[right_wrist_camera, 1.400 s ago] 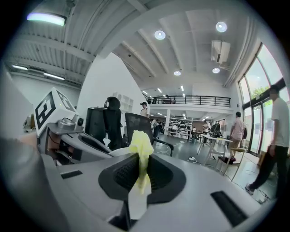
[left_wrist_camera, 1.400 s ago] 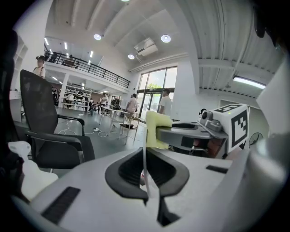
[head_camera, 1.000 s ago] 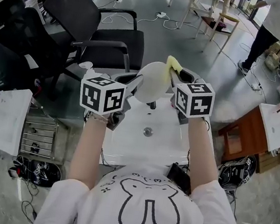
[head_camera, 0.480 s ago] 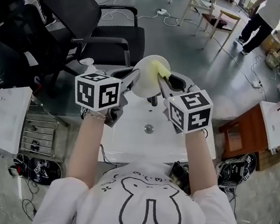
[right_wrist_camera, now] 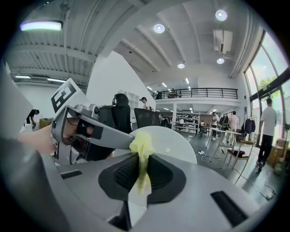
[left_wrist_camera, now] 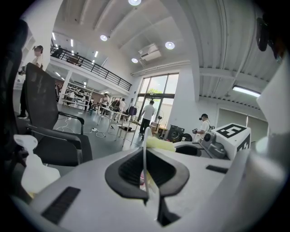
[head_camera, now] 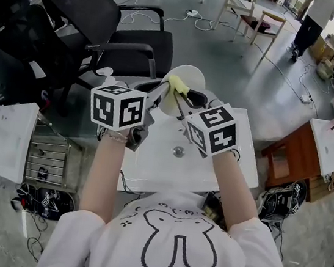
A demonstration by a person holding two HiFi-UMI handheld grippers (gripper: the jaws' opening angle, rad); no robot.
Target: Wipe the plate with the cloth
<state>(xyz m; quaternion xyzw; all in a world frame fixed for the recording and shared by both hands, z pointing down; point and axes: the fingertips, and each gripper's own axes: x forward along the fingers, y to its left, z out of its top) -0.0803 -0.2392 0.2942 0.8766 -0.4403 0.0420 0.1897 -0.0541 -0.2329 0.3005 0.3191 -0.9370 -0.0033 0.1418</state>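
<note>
My left gripper [head_camera: 158,96] is shut on the rim of a white plate [head_camera: 189,77] and holds it upright over the white sink top. In the left gripper view the plate [left_wrist_camera: 145,159] shows edge-on between the pads. A yellow cloth [head_camera: 177,86] is pinched in my right gripper [head_camera: 181,103], which is shut on it, and the cloth lies against the plate's face. In the right gripper view the cloth [right_wrist_camera: 142,156] stands up between the jaws, with the plate's round face [right_wrist_camera: 170,142] right behind it and the left gripper [right_wrist_camera: 86,131] to its left.
The white sink top [head_camera: 211,167] with a drain [head_camera: 178,152] lies under both grippers. A black office chair [head_camera: 116,36] stands beyond it. A wooden side table [head_camera: 293,160] is at the right and a white bag [head_camera: 3,137] at the left. A person [head_camera: 313,17] walks far behind.
My right gripper has carried the yellow cloth leftward and down across the plate's face, from its upper right edge to the left side. The left gripper and plate have hardly moved.
</note>
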